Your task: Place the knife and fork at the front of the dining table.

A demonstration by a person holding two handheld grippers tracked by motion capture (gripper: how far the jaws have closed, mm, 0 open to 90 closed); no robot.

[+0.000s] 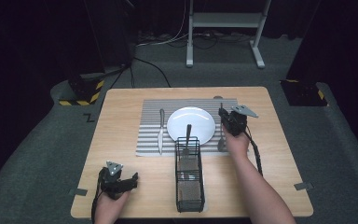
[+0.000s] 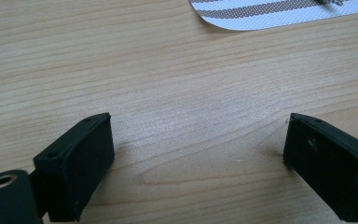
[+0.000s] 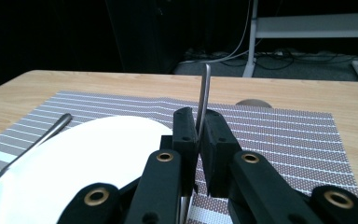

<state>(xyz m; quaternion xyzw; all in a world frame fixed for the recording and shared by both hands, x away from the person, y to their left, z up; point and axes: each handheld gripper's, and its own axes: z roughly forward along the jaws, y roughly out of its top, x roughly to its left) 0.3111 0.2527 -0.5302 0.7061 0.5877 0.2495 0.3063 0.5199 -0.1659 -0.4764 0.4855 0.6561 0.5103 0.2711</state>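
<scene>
From the high view, the right gripper [image 1: 223, 113] is over the right part of the striped placemat [image 1: 149, 140], just to the right of the white plate [image 1: 200, 119]. It holds a thin metal utensil [image 1: 221, 133] by the handle; the utensil's wide end lies on the placemat near its front edge. A knife [image 1: 161, 132] lies on the placemat left of the plate. A black wire basket [image 1: 189, 175] stands in front of the plate, with one more utensil [image 1: 188, 133] standing in it. The left gripper [image 1: 133, 179] rests on the wooden table [image 1: 121, 107] near the front left corner.

In the left gripper view, the jaws are spread wide over bare wood, with nothing between them.

In the right gripper view, the jaws are pressed together on the utensil's handle [image 3: 205, 93], which stands up between them. The plate [image 3: 88, 158] is at the left.
</scene>
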